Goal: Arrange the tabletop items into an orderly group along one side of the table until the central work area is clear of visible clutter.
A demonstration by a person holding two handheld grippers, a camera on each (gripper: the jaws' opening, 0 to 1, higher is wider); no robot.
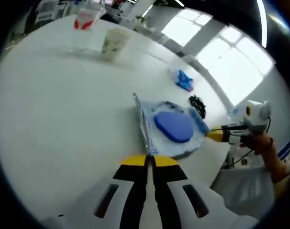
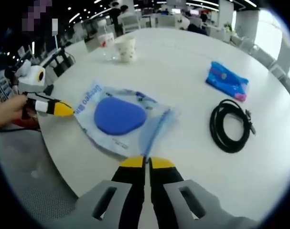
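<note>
Blue pad [image 2: 119, 116] in clear bag [image 2: 154, 125] (blue print); black cable [image 2: 230, 125]; white table [image 2: 183, 62].

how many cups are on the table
2, standing close together at the table's far side from the bag: a white paper cup with a green print, and a red-and-white cup just beyond it. Nothing suggests more hidden.

white round table [image 2: 192, 62], office chairs [image 2: 63, 59], bright windows [image 1: 230, 62]
</note>
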